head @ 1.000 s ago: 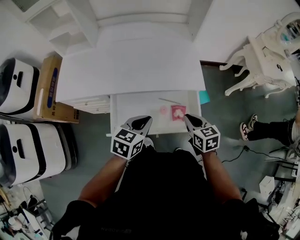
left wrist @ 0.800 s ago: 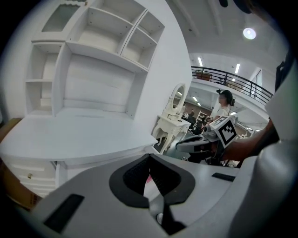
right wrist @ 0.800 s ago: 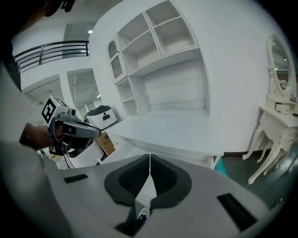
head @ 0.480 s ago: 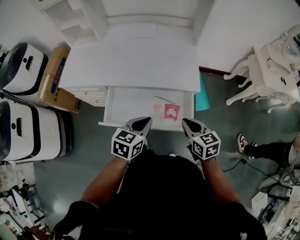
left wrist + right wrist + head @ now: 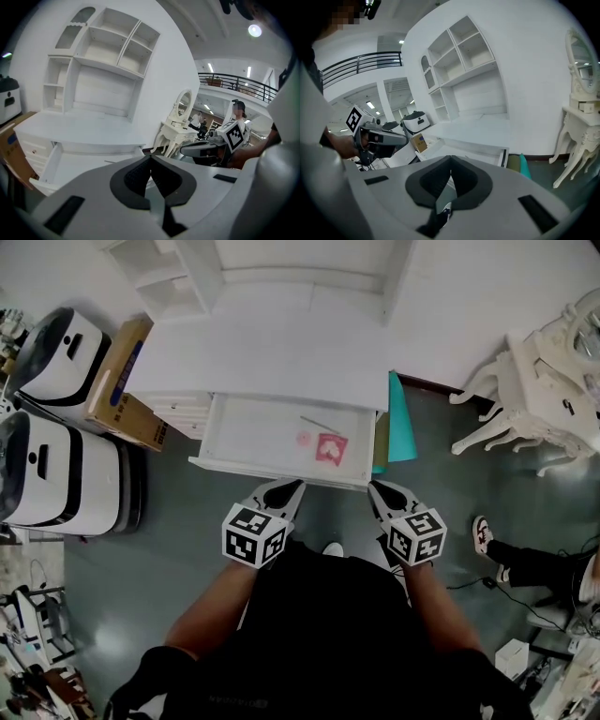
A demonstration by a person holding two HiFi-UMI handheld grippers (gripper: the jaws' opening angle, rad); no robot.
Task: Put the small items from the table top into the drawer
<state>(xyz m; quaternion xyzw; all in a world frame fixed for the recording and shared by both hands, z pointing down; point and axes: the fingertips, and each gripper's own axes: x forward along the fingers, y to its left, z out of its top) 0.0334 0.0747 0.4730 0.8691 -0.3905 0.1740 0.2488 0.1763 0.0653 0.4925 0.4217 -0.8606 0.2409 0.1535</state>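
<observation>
The white desk top [image 5: 272,357] lies bare in the head view. Below it the drawer [image 5: 246,434] stands pulled out. Inside, toward its right end, lie a pink card [image 5: 330,448], a small round pinkish item [image 5: 304,438] and a thin stick [image 5: 319,422]. My left gripper [image 5: 289,487] and right gripper [image 5: 378,489] hover just in front of the drawer's front edge, both shut and holding nothing. The left gripper [image 5: 151,158] shows its pads pressed together in its own view. So does the right gripper [image 5: 450,159] in the right gripper view.
Two white machines [image 5: 58,352] [image 5: 52,479] and a cardboard box [image 5: 117,385] stand left of the desk. A teal panel [image 5: 401,423] leans at its right side. An ornate white table [image 5: 539,381] stands farther right, and a person's shoe [image 5: 486,532] rests on the grey floor. A shelf unit [image 5: 101,51] tops the desk.
Both grippers have drawn back from over the open drawer to just in front of its front edge. The items in the drawer have not moved.
</observation>
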